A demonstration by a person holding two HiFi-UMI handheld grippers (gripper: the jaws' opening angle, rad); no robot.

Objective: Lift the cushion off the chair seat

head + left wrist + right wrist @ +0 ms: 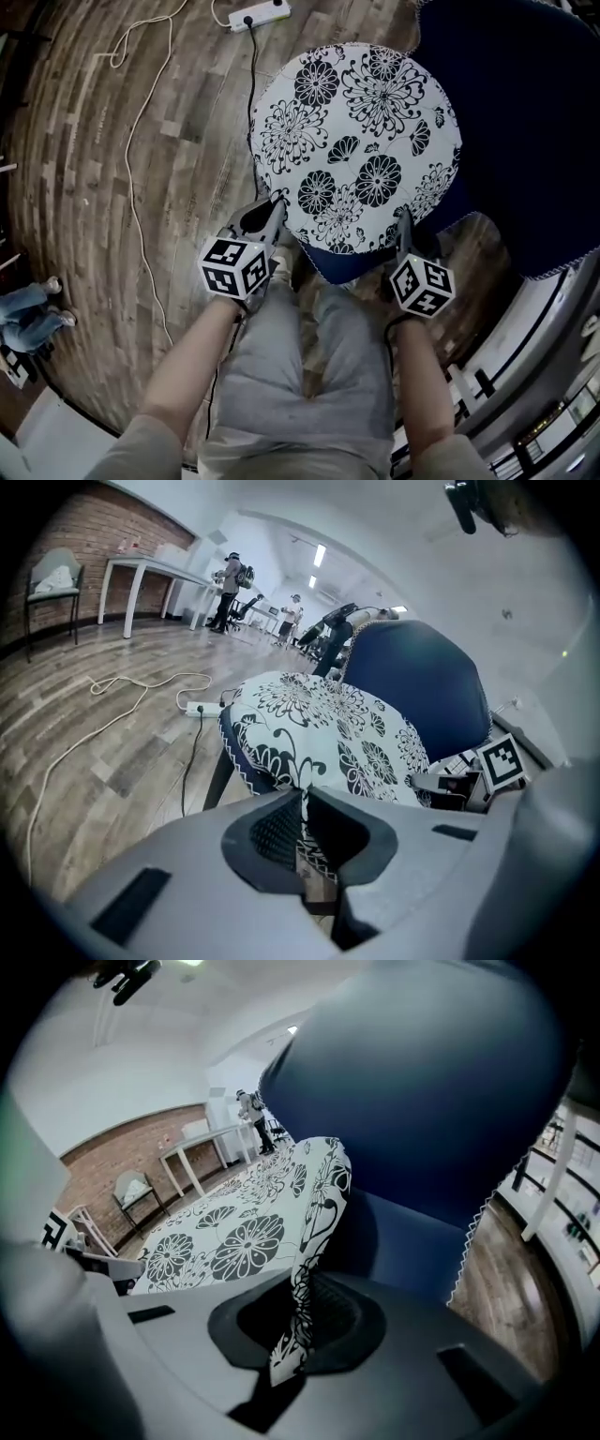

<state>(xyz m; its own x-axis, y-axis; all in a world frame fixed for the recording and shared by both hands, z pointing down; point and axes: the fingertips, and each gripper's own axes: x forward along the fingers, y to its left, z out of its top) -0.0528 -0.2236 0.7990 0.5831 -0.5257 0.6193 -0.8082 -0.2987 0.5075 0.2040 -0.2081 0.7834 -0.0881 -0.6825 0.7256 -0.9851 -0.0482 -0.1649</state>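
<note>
Cushion (356, 141), round and white with a dark flower print, lies flat on the blue chair seat (345, 262). The seat's front rim shows just beneath the cushion's near edge.

My left gripper (273, 208) is at the cushion's near-left edge. The left gripper view shows its jaws narrow, pinched on a fold of the printed fabric.

My right gripper (405, 223) is at the near-right edge. The right gripper view shows its jaws clamped on a thin flap of the cushion's border, which stands upright between the pads.

Both grippers point downward and away from me.

The dark blue chair back (525, 122) lies beyond the cushion. On the wood floor (75, 141) to the left lie a white power strip (260, 14) and a pale cable (128, 178). The pale cable lies well apart from the chair.
</note>
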